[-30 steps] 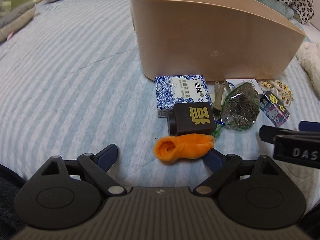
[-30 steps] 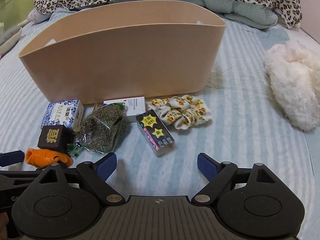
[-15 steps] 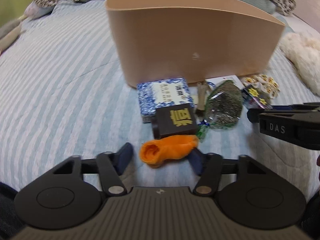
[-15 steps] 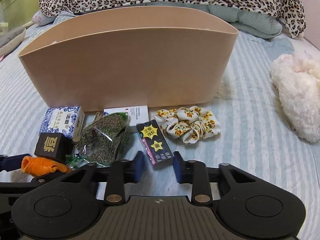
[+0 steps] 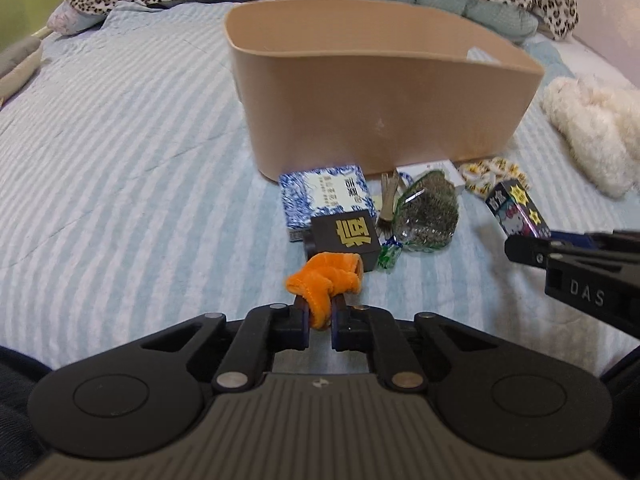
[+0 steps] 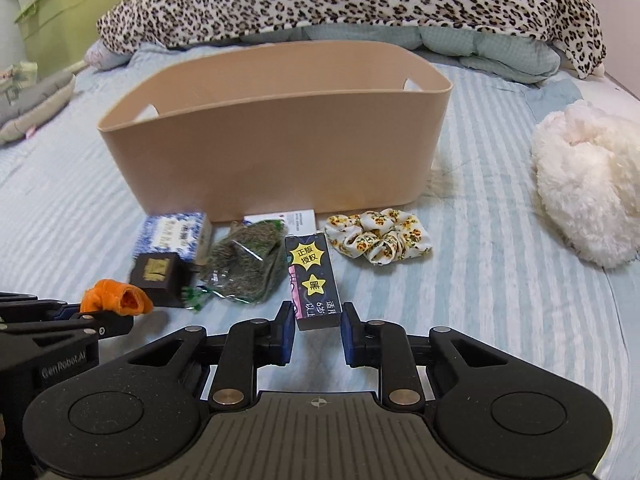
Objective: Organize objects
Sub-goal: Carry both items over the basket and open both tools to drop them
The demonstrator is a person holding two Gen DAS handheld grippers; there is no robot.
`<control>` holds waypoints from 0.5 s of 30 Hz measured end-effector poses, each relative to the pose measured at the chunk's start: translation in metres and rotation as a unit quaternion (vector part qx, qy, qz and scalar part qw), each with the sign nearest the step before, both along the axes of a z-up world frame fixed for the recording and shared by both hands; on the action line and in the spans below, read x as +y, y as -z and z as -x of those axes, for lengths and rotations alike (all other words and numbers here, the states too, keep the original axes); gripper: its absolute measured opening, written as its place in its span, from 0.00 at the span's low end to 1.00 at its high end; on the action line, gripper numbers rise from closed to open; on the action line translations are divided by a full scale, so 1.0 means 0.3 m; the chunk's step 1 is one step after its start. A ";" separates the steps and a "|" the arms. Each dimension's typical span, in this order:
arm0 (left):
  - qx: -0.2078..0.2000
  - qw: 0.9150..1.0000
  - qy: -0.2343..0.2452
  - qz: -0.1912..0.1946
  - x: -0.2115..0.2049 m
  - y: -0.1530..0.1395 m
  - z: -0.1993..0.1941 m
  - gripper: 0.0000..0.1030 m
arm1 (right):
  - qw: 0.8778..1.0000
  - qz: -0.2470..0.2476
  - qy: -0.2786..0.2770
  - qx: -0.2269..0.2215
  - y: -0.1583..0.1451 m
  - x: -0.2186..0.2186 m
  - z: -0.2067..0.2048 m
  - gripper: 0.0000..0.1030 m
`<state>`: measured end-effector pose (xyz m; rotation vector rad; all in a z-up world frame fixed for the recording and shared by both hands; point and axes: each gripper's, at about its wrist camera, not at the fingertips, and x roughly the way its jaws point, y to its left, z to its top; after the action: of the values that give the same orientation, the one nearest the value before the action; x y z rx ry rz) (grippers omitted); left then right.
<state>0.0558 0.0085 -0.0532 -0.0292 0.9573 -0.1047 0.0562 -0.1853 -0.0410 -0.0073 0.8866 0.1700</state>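
Observation:
My left gripper (image 5: 320,320) is shut on an orange fuzzy cloth (image 5: 326,280), held just above the bed; the cloth also shows in the right wrist view (image 6: 118,295). My right gripper (image 6: 316,330) is closed on the near end of a dark box with yellow stars (image 6: 313,280), seen from the left wrist view too (image 5: 518,210). Behind them lie a black box with a gold character (image 5: 346,238), a blue-white patterned box (image 5: 326,194), a clear bag of green flakes (image 5: 426,214) and a floral scrunchie (image 6: 380,236). A tan oval bin (image 6: 276,136) stands behind.
A white fluffy item (image 6: 588,184) lies at the right on the striped blue bedspread (image 5: 120,152). A leopard-print blanket (image 6: 360,0) lies across the back. A white card (image 6: 298,218) and a clip (image 5: 388,200) lie against the bin's base. A green container (image 6: 80,4) stands at the far left.
Both grippers went from wide open to closed: the left on the orange cloth, the right on the starred box. Both have risen, showing the bin's inside.

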 end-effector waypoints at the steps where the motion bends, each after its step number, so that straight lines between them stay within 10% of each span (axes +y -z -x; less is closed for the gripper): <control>1: -0.002 1.000 -0.004 0.006 0.012 -0.018 0.006 0.10 | 1.000 -0.004 0.001 -0.005 -0.011 -0.004 0.007 0.22; 15: -0.129 0.991 -0.032 0.018 0.086 -0.373 -0.158 0.10 | 0.994 -0.013 0.018 -0.108 -0.217 -0.081 -0.109 0.22</control>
<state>0.1031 0.0343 0.0587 -0.0776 0.6958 -0.0637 0.0888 -0.2098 0.0241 0.0133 0.6680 0.1445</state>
